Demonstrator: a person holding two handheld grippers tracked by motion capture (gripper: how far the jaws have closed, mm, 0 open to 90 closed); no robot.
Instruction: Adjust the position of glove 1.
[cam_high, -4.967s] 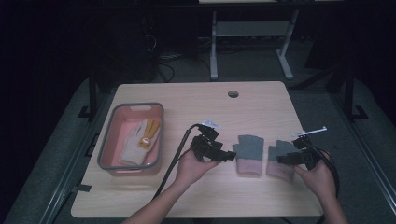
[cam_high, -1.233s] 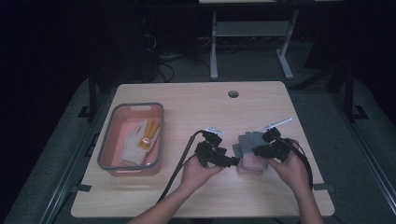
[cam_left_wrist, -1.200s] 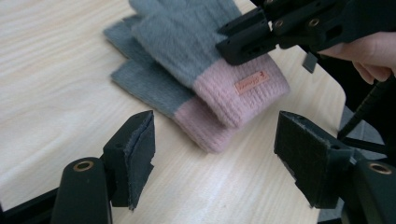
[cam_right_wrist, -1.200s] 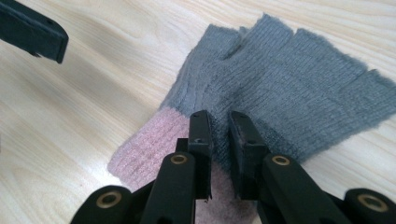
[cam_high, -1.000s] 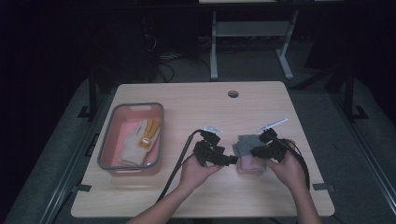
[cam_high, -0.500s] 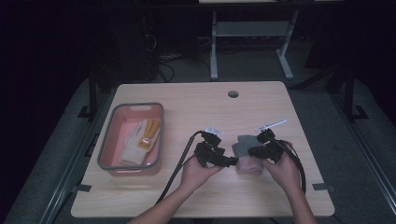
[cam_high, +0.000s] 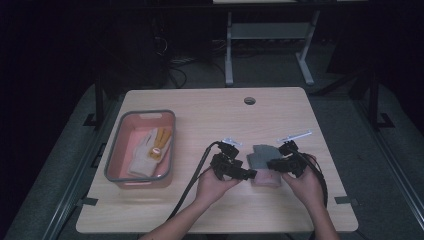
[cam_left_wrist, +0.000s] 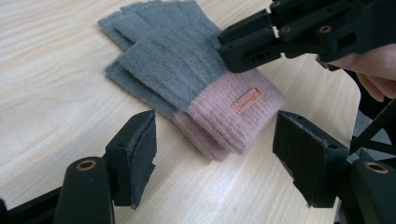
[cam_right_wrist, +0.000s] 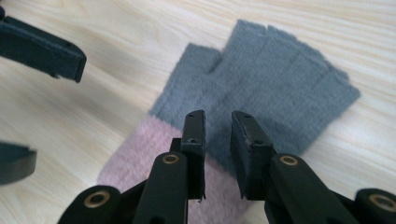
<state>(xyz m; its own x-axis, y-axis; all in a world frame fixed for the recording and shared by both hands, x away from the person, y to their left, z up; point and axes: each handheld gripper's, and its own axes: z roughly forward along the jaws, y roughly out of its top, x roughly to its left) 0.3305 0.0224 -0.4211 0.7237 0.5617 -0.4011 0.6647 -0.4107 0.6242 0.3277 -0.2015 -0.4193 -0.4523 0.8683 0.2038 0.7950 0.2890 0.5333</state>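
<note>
Two grey knitted gloves with pink cuffs (cam_high: 261, 161) lie stacked on the wooden table (cam_high: 200, 115), the upper glove (cam_left_wrist: 187, 79) slightly offset, with a small label on its cuff. My left gripper (cam_left_wrist: 217, 140) stands open, its jaws on either side of the cuff end without touching it; it sits left of the gloves (cam_high: 252, 174). My right gripper (cam_right_wrist: 218, 123) hovers low over the upper glove (cam_right_wrist: 275, 88) where grey meets pink. Its jaws have just been opening; a narrow gap shows with nothing between them. From the left gripper view the right gripper (cam_left_wrist: 243, 44) lies over the glove.
A pink tray with a grey rim (cam_high: 114, 155) stands at the table's left and holds a white and yellow work glove (cam_high: 150, 150). A round cable hole (cam_high: 249, 100) is near the far edge. A black cable (cam_high: 192, 185) trails from the left gripper.
Five seconds ago the gloves lay side by side; the right hand has brought the right one leftward onto the other. Over the last second both hands have barely shifted.
</note>
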